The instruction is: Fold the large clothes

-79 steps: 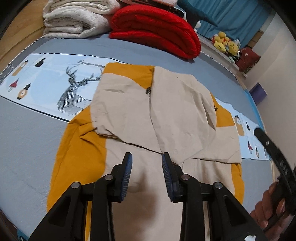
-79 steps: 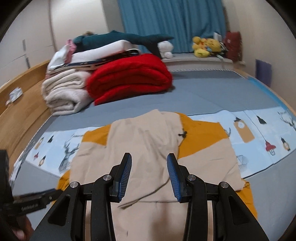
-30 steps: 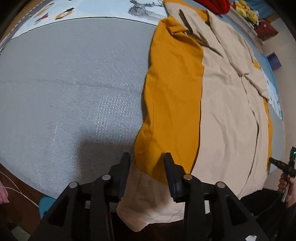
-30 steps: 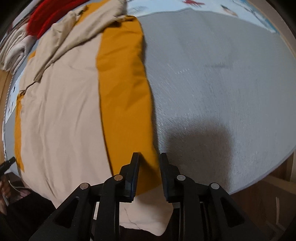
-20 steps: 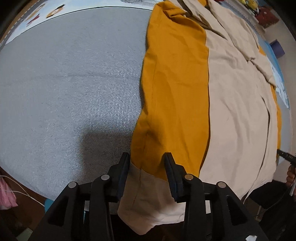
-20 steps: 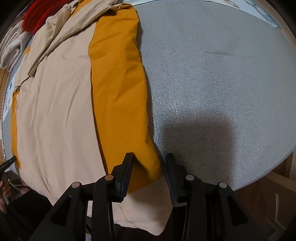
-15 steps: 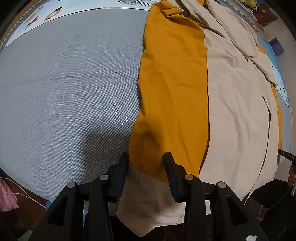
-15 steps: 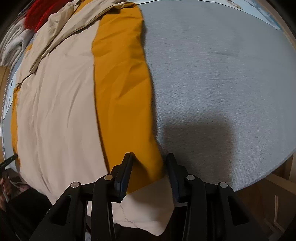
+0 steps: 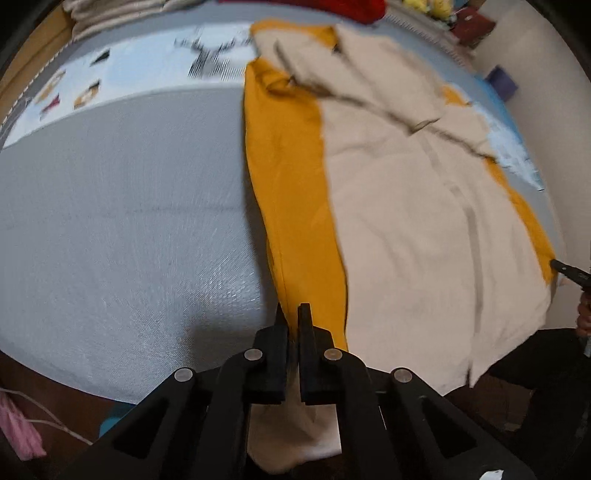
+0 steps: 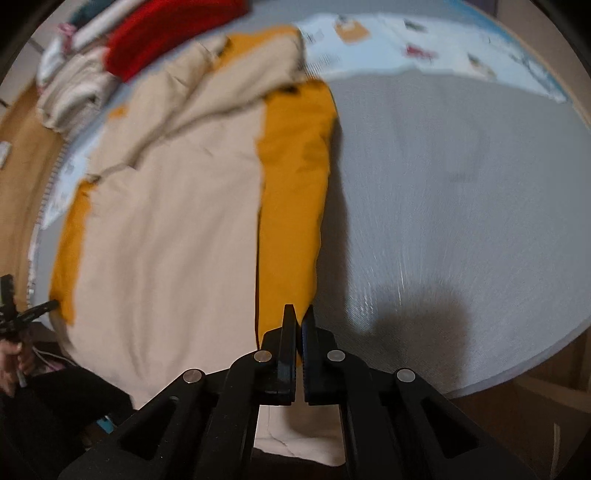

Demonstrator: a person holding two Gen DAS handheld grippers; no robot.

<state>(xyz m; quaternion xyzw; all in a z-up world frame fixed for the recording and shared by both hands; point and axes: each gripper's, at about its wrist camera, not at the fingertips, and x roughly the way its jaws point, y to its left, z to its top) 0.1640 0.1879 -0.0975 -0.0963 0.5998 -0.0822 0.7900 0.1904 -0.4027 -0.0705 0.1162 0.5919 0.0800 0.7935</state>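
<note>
A large beige and mustard-yellow garment (image 9: 406,221) lies spread on the grey bed, its sleeves folded across the far end. My left gripper (image 9: 292,314) is shut on the garment's near left corner, at the mustard side panel (image 9: 295,192). My right gripper (image 10: 298,314) is shut on the near right corner of the same garment (image 10: 177,206), at its mustard side panel (image 10: 291,192). The beige hem hangs below both grippers over the bed's near edge. The right gripper also shows at the far right of the left wrist view (image 9: 570,275).
The grey bed cover (image 9: 122,229) has a pale blue printed band (image 9: 122,70) across the far side. Folded red (image 10: 166,33) and white blankets (image 10: 74,88) are stacked at the head. A wooden bed frame (image 10: 22,155) runs along the left.
Both grippers have closed on the garment's near corners; half a second ago their jaws stood open around the hem. Both views have tilted up and are blurred by motion.
</note>
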